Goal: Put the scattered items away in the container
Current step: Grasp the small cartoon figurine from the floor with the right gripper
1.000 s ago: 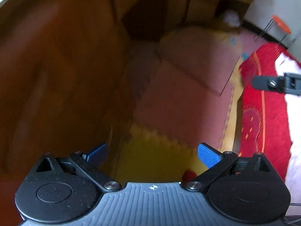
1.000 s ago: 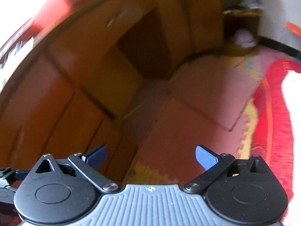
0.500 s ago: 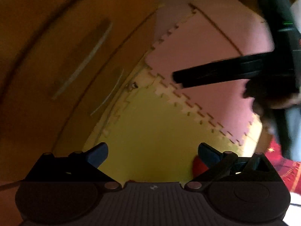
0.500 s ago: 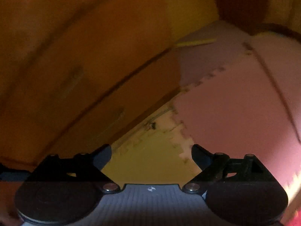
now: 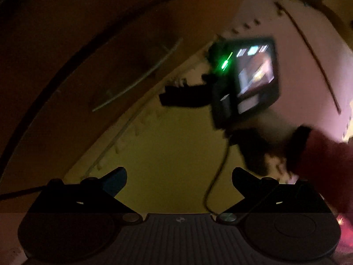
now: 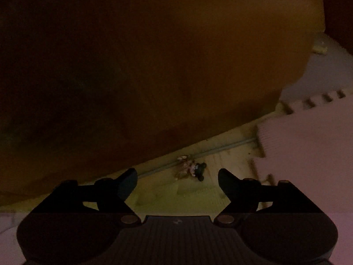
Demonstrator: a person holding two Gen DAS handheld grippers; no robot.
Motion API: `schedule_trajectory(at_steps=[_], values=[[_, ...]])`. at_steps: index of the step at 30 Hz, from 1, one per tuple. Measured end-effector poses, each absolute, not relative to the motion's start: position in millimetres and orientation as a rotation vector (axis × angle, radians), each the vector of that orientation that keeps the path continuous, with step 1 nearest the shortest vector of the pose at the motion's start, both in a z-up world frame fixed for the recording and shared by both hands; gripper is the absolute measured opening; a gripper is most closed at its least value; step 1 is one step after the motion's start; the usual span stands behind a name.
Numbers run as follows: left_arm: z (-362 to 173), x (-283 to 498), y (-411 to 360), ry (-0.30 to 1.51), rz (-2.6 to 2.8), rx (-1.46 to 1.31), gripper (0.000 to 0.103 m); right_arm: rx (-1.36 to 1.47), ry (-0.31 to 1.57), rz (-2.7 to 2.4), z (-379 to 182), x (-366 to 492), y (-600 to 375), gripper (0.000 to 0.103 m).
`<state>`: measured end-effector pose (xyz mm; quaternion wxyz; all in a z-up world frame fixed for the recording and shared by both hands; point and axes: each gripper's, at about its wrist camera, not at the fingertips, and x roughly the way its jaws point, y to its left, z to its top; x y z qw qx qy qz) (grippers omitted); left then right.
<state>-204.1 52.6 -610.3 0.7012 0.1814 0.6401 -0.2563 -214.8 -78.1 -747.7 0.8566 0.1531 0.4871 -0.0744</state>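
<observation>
Where the yellow foam mat (image 6: pixel 198 196) meets the foot of the brown wooden cabinet (image 6: pixel 143 66), a small figurine (image 6: pixel 193 169) with dark round ears lies on its side, close to the cabinet's base; the right wrist view is dim, so its finer details are hard to make out. The right gripper (image 6: pixel 177 180) hangs just over it with its jaws spread wide and nothing between them, the figurine showing in the gap between the two fingertips and apart from both. A pink foam mat (image 6: pixel 308 154) interlocks with the yellow one on the right.

In the left wrist view the left gripper (image 5: pixel 179 177) is likewise wide open and empty, above the yellow mat (image 5: pixel 165 154). Ahead of it the right gripper's device (image 5: pixel 242 81) appears from behind, blurred, with a lit screen and a green light, and one black finger (image 5: pixel 183 96) reaching toward the cabinet (image 5: pixel 88 44), whose long handle (image 5: pixel 136 75) shows faintly. A hand (image 5: pixel 273 152) holds that device, with a dark red sleeve (image 5: pixel 324 165) behind it, and a thin cable (image 5: pixel 217 176) hangs below. No container is visible in either view.
</observation>
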Motion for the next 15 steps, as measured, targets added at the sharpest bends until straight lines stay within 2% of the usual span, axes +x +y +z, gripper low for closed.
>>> schedule_trajectory(at_steps=[7,10,15], values=[[-613,-198,49,1.417,-0.539,0.383,0.102,0.234,1.006,-0.151,-799,-196,-78,0.076],[-615,-204,45,1.404,-0.548,0.400,0.102,0.207,1.012,-0.100,-842,-190,-149,0.074],[-613,-211,39,1.412,-0.542,0.376,0.102,0.143,1.020,-0.110,-857,-186,-138,0.063]])
